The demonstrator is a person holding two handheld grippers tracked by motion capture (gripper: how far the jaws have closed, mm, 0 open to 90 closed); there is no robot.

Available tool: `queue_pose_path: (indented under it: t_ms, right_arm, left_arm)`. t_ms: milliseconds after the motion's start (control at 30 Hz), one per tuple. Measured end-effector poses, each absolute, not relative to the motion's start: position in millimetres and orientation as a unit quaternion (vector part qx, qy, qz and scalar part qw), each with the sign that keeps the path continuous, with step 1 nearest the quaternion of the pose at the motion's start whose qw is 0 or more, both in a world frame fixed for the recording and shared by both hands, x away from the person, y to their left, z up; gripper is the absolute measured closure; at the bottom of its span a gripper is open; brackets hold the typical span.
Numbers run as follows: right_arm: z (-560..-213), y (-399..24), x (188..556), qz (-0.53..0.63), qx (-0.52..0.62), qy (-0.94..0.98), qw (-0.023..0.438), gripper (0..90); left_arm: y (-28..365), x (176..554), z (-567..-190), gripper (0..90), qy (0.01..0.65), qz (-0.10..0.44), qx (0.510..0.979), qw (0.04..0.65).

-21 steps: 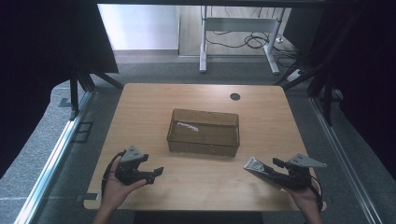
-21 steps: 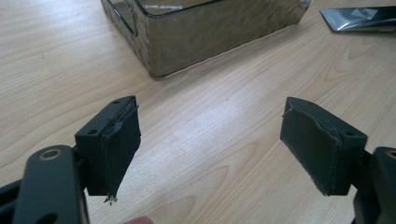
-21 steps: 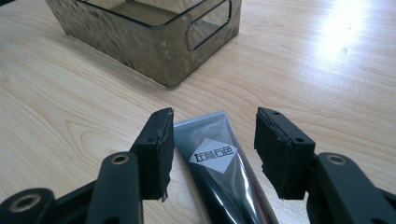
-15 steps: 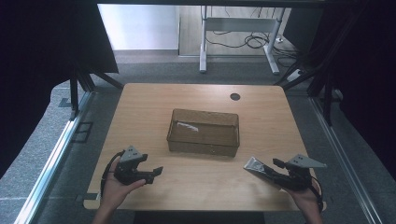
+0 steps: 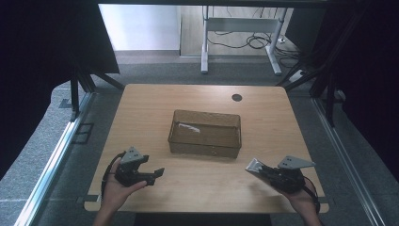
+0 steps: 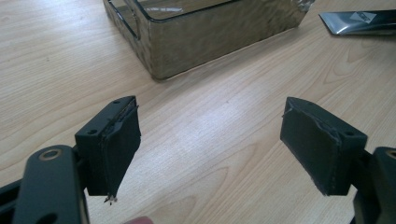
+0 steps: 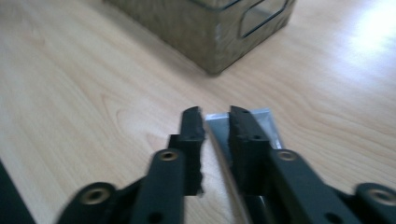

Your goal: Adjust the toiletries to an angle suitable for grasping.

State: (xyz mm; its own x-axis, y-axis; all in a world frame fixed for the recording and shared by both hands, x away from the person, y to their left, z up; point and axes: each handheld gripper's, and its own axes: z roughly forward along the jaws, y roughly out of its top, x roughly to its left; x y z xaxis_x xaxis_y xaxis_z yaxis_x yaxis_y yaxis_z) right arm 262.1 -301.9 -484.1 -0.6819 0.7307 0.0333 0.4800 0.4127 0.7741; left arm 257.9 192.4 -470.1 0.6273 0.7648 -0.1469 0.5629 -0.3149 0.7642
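Packet (image 7: pixel 243 126) sits pinched between the right gripper's (image 7: pixel 215 122) nearly closed jaws, low over the table (image 5: pixel 197 183) near the bin's (image 5: pixel 205 133) right front corner. Left gripper (image 6: pixel 210 140) hovers wide open, holding nothing.

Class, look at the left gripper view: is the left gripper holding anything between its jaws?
No: the left gripper has its jaws wide apart, with bare table between them, short of the tray.

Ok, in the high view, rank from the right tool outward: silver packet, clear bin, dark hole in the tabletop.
1. Silver packet: between the right tool's jaws, near edge of the table.
2. Clear bin: mid-table, up and left of the tool.
3. Dark hole: far side, beyond the bin.
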Motion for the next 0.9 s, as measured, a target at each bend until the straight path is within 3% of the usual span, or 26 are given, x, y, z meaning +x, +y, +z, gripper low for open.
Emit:
queue_pose_path:
  t_ms: [167,467,900]
  right_arm:
    - [-488,-286,272,0.37,0.354,0.849,0.134,89.4]
    - [-501,-248,292,0.28,0.335,0.891,0.119,89.7]
    - [-510,-244,312,0.247,0.339,0.9,0.117,89.8]
  left_arm:
    - [196,256,-467,20.4,0.418,0.126,0.798,0.416]
    - [204,255,-464,20.4,0.423,0.13,0.791,0.423]
    - [215,254,-459,20.4,0.431,0.137,0.782,0.429]
